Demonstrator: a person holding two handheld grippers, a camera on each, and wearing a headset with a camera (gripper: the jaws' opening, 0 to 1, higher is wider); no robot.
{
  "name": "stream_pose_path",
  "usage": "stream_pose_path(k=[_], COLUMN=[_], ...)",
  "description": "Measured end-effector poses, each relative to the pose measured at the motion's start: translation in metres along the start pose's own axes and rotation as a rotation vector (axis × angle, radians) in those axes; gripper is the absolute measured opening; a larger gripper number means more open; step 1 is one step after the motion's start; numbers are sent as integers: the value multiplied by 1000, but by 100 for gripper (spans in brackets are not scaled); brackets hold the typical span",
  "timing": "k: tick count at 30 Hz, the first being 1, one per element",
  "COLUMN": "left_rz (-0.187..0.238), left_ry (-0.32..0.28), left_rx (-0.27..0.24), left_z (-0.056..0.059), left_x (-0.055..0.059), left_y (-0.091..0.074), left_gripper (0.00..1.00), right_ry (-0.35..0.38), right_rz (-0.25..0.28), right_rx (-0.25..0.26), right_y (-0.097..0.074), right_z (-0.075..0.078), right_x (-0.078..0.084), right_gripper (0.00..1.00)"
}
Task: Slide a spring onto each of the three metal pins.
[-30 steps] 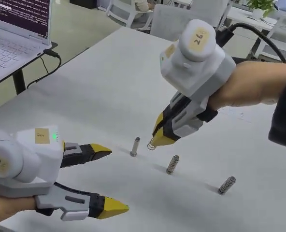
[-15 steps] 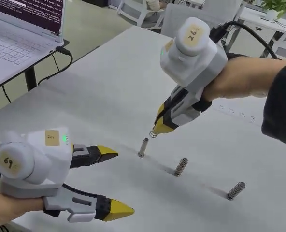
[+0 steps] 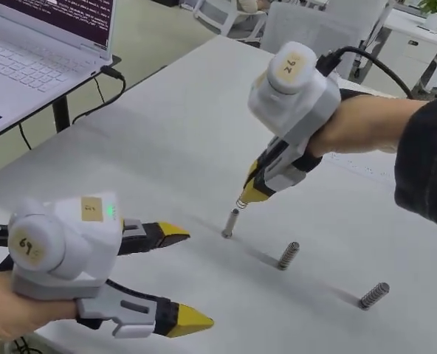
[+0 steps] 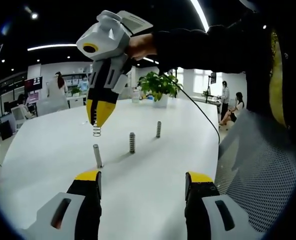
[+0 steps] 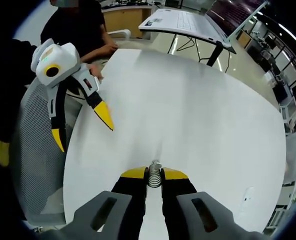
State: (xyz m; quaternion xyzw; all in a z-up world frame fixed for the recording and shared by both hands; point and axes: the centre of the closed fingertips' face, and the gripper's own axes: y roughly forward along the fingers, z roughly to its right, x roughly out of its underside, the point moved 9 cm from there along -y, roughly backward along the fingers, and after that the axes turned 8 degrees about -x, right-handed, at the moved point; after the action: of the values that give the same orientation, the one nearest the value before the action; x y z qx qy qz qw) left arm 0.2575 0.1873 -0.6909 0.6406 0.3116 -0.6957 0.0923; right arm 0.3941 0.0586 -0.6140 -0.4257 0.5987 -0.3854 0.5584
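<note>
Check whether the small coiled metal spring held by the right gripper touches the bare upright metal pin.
Apart. The left gripper view shows a clear gap between the lower end of the spring and the top of the pin.

Three pins stand in a row on the table (image 3: 167, 133). The bare pin (image 3: 230, 223) is leftmost; the middle pin (image 3: 288, 255) and right pin (image 3: 374, 295) each sit inside a spring. Right gripper (image 3: 249, 198) hangs just above the bare pin, loose spring (image 3: 241, 203) between its jaws. Left gripper (image 3: 196, 279) sits near-left, apart from the pins. Laptop (image 3: 41, 44) lies beyond the table's left edge.
</note>
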Motion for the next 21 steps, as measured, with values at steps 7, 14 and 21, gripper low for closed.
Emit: stream_pose_path(k=[7,14,21], left_rz=[-6,-8,-10], left_ry=[-1,-5,-7], left_rx=[1,0,-2], left_z=[0,0,0], left_x=[1,2,3], left_y=[0,-2,-3], left_gripper=[63,63,62], right_ry=[11,20,24], right_rz=[-10,-12,-13], right_rx=[-11,-17,-19], right_y=[7,13,15], right_z=[3,6,7], right_x=[1,1,2], right_gripper=[8,8,8])
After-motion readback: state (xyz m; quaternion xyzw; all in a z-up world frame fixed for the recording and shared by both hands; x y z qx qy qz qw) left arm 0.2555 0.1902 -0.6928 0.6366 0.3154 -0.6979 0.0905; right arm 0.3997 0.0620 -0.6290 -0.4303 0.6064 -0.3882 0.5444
